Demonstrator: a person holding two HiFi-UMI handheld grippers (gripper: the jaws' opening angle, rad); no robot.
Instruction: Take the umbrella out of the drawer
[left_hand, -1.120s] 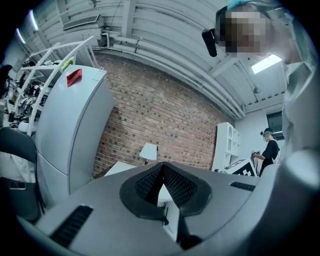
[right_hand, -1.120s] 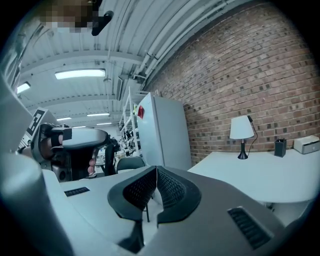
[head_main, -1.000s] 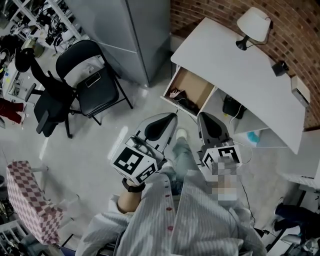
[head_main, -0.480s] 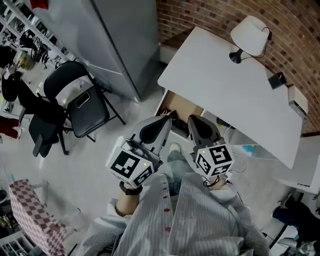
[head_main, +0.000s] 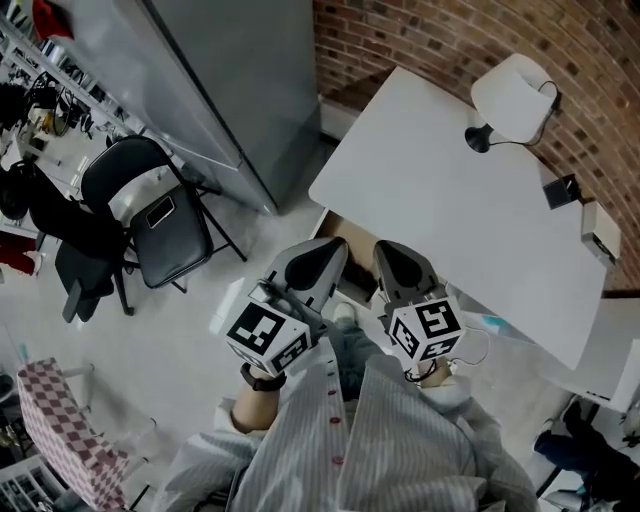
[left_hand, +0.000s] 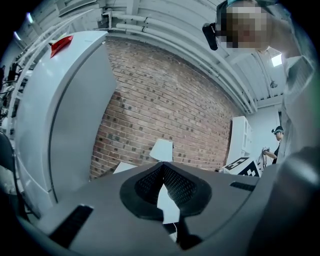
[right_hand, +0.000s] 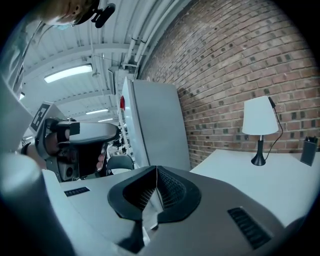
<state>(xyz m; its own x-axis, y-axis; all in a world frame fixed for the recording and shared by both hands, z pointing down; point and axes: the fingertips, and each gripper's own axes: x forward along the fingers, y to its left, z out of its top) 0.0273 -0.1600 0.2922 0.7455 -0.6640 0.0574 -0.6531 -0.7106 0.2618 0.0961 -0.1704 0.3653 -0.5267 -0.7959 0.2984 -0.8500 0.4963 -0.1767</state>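
Head view: left gripper (head_main: 330, 250) and right gripper (head_main: 388, 254) side by side, covering most of the open drawer (head_main: 332, 226) under the white surface (head_main: 440, 200).
Gripper views: both grippers' jaws pressed together, empty; lamp (right_hand: 260, 117) and brick wall (left_hand: 165, 110) ahead.
Umbrella: not discernible, drawer inside hidden.
Around: grey cabinet (head_main: 240, 80), folding chair (head_main: 160, 225) left.
Since earlier: grippers nearer the surface; less drawer shows.

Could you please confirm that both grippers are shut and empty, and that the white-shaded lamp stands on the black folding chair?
Not quite: the lamp stands on the white desk, by the brick wall, not on the chair. The head view shows this. The left gripper and right gripper are indeed shut and empty.
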